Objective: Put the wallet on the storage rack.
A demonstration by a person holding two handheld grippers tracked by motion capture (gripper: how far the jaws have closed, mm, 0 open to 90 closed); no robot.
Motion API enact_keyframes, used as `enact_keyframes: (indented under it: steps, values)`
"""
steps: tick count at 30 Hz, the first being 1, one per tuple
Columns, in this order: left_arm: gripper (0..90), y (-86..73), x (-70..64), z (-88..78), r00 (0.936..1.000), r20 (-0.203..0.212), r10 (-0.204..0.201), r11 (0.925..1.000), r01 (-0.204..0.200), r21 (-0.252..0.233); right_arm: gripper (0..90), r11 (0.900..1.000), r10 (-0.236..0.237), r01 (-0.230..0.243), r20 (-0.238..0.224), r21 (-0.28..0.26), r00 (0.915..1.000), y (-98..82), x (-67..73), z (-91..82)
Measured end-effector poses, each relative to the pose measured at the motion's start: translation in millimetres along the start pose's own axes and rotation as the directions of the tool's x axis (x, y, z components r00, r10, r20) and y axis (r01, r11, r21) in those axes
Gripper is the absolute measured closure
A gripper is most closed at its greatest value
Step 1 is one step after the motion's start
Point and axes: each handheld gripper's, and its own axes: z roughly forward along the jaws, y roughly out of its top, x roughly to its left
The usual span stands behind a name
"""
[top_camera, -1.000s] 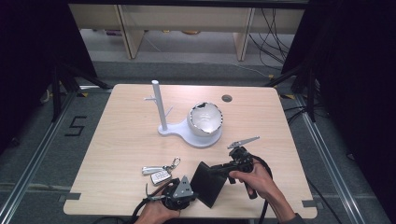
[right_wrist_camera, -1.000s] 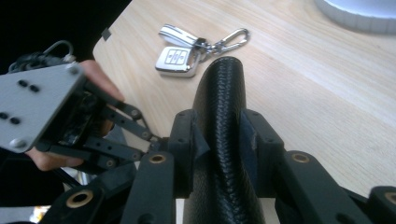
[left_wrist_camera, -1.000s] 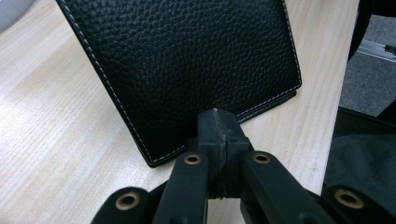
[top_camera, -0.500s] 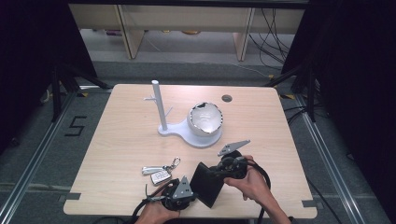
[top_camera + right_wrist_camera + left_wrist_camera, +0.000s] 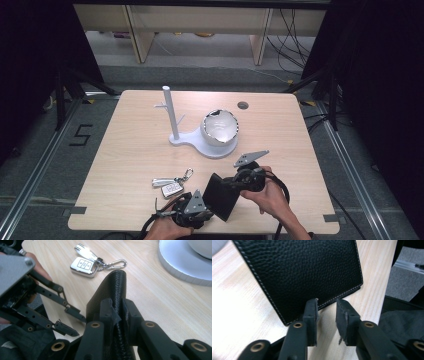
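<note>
One light wooden table [image 5: 125,165] carries everything. On it stands one white plastic stand with an upright post [image 5: 170,112] and a round base, and on that base one white bowl-shaped cup [image 5: 219,126]. Near the front edge, one black grained-leather wallet [image 5: 221,196] is held up on edge between two hand-held grippers. The right gripper [image 5: 117,305] is pinched tight on the wallet's folded spine. The left gripper [image 5: 326,305] has just been opening; its jaws stand slightly apart at the wallet's stitched corner, nothing between them. Just left of the wallet lies one silver car key fob [image 5: 171,189] beside one slim silver key piece [image 5: 164,182], joined to one clip.
</note>
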Motion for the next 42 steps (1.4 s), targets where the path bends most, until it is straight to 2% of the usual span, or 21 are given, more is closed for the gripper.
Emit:
enact_keyframes:
  steps: [4,5,6,11,17,19,24,26,27,28,29,30,32,33,34,35,36,37,38,40,42]
  values:
    - [64.8,2.0,1.9,-13.3,0.9996,-0.002,-0.029,0.9987,0.028,-0.043,80.4,0.999,0.025,-0.026,-0.018,-0.023,0.9995,1.3,0.6,-4.8]
    - [63.9,2.0,3.7,-17.7,0.9997,-0.007,-0.024,0.9989,0.024,-0.041,80.4,0.999,0.004,-0.004,-0.017,-0.032,0.9998,1.8,-1.1,-7.0]
    - [63.0,2.4,3.1,-20.6,0.9989,-0.004,-0.047,0.9967,0.047,-0.067,80.4,1.0,0.011,-0.011,-0.007,-0.028,0.9999,2.7,-2.2,-10.1]
    - [60.9,0.6,4.9,-36.8,0.998,-0.013,-0.063,0.9931,0.061,-0.1,80.6,0.998,0.017,-0.017,-0.006,-0.057,0.9998,5.0,-6.3,-19.1]
    - [59.7,-6.3,7.9,-51.1,0.9975,-0.023,-0.067,0.9931,0.065,-0.098,80.7,0.996,0.031,-0.03,0.005,-0.086,0.9995,7.7,-10.5,-29.4]
    - [59.6,-9.7,9.1,-55.8,0.9974,-0.037,-0.062,0.9937,0.058,-0.095,80.7,0.995,0.009,-0.009,-0.003,-0.104,1.0,10.9,-15.6,-32.4]
    - [57.6,-21.0,13.4,-67.6,0.9945,-0.062,-0.084,0.9915,0.077,-0.104,80.7,0.995,0.045,-0.046,-0.007,-0.093,0.999,19.9,-22.1,-38.5]
    - [57.3,-25.8,17.8,-75.0,0.9948,-0.074,-0.069,0.9954,0.064,-0.071,80.7,0.994,0.047,-0.047,-0.004,-0.096,0.9989,24.5,-27.3,-40.2]
    - [57.1,-28.9,18.3,-75.5,0.9929,-0.075,-0.092,0.9916,0.085,-0.097,80.7,0.994,0.052,-0.052,-0.003,-0.101,0.9987,26.5,-29.1,-41.2]
    - [56.8,-31.5,19.3,-78.7,0.9921,-0.076,-0.099,0.9916,0.092,-0.091,80.7,0.993,0.064,-0.064,-0.008,-0.095,0.9979,28.8,-31.4,-42.8]
    - [56.4,-34.7,18.8,-79.7,0.9874,-0.088,-0.131,0.9862,0.121,-0.113,80.7,0.993,0.048,-0.05,-0.014,-0.104,0.9987,31.0,-36.6,-43.1]
    - [55.7,-37.5,21.8,-84.0,0.9876,-0.103,-0.118,0.99,0.109,-0.09,80.7,0.993,0.066,-0.067,-0.015,-0.1,0.9977,33.1,-38.4,-44.6]
    - [54.4,-42.9,23.6,-88.0,0.9831,-0.107,-0.148,0.985,0.137,-0.105,80.7,0.993,0.062,-0.061,0.006,-0.103,0.9981,37.2,-45.1,-47.6]
    - [53.5,-45.6,24.0,-89.6,0.9796,-0.11,-0.169,0.9814,0.157,-0.111,80.7,0.991,0.083,-0.083,0.002,-0.103,0.9965,39.1,-45.9,-49.0]
    - [52.3,-48.2,26.6,-92.3,0.9815,-0.117,-0.151,0.9854,0.14,-0.097,80.7,0.991,0.084,-0.083,0.002,-0.104,0.9965,41.1,-48.6,-50.5]
    - [51.1,-50.2,25.8,-92.2,0.9756,-0.119,-0.184,0.9788,0.172,-0.112,80.7,0.991,0.074,-0.073,0.012,-0.11,0.9972,43.1,-52.0,-51.6]
    - [50.1,-52.6,26.7,-93.4,0.974,-0.125,-0.189,0.9788,0.177,-0.104,80.6,0.991,0.076,-0.074,0.013,-0.116,0.997,45.2,-54.6,-53.2]
    - [49.0,-55.0,29.5,-95.0,0.9766,-0.13,-0.171,0.9833,0.161,-0.083,80.6,0.99,0.075,-0.074,0.007,-0.118,0.9972,47.3,-57.1,-54.1]
    - [47.8,-56.9,29.3,-95.0,0.974,-0.126,-0.188,0.9799,0.177,-0.092,80.6,0.99,0.078,-0.077,0.008,-0.121,0.9969,49.3,-58.8,-55.8]
    - [46.3,-60.9,32.7,-96.5,0.9738,-0.136,-0.182,0.9825,0.175,-0.064,80.7,0.988,0.097,-0.096,0.008,-0.122,0.9952,53.3,-61.4,-60.1]
    - [44.4,-63.5,33.5,-97.1,0.9687,-0.146,-0.201,0.9791,0.193,-0.063,80.6,0.987,0.095,-0.091,0.018,-0.135,0.9954,57.2,-66.0,-63.6]
